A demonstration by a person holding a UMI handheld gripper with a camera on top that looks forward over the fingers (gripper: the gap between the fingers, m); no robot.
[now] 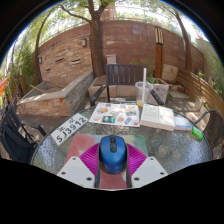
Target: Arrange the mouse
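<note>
A blue computer mouse [112,153] with a dark scroll wheel sits between my two fingers, its sides against the magenta pads [88,157]. My gripper [112,160] is shut on the mouse and holds it over a round glass-topped table [60,150]. The lower part of the mouse is hidden between the fingers.
Beyond the fingers on the table lie a white sign with numbers [70,127], a colourful printed sheet [116,114], an open book [158,116], a clear plastic cup [145,93] and a green object [198,131]. A brick wall [125,45], benches and a dark chair [125,73] stand behind.
</note>
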